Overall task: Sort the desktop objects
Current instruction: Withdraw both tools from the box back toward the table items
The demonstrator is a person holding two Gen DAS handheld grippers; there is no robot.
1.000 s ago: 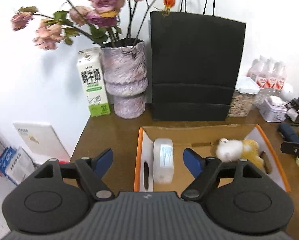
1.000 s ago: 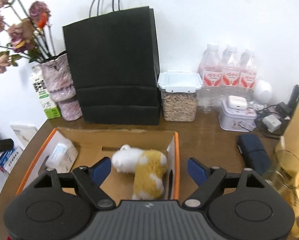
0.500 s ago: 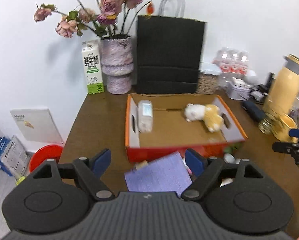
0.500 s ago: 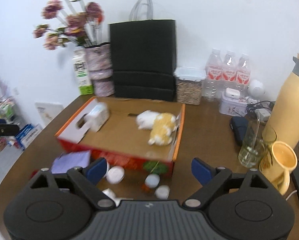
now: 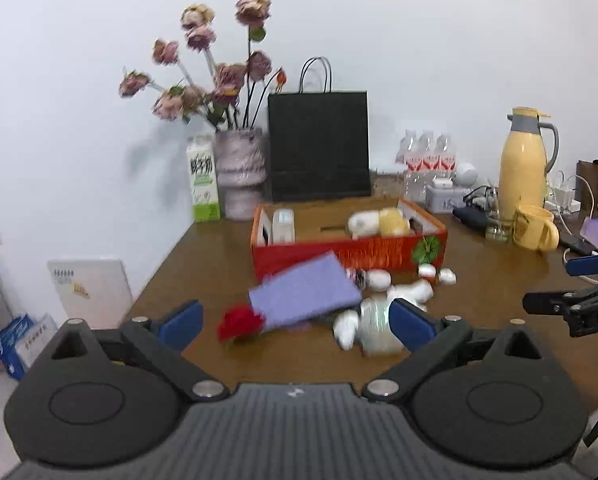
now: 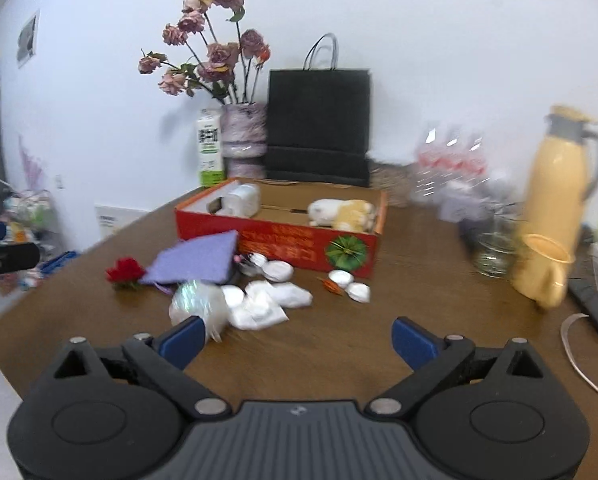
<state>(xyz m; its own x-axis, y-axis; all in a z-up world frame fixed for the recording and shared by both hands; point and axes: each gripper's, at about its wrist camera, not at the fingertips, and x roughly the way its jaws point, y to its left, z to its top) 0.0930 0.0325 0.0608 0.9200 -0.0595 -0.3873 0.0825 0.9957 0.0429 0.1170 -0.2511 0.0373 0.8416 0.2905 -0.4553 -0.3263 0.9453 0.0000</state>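
Sorting looks barely begun: 2 items, a white pack (image 5: 283, 225) and plush toy (image 5: 379, 222), sit in our red box (image 5: 351, 254). We judge the purple cloth (image 5: 305, 292), red flower (image 5: 239, 322) and white clutter (image 6: 267, 300) remain; our left gripper (image 5: 295, 320) and right gripper (image 6: 299, 340) have just been opening, spread and empty.

home or office desk, flower vase (image 5: 239, 172), thermos (image 5: 523, 160), water bottles (image 5: 427, 156)

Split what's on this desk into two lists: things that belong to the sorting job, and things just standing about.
Sorting job:
- red box, already holding a plush toy and a white pack
- purple pad
- red flower
- small white jars
- white packets

Standing about:
- black bag
- vase
- milk carton
- yellow jug
- yellow mug
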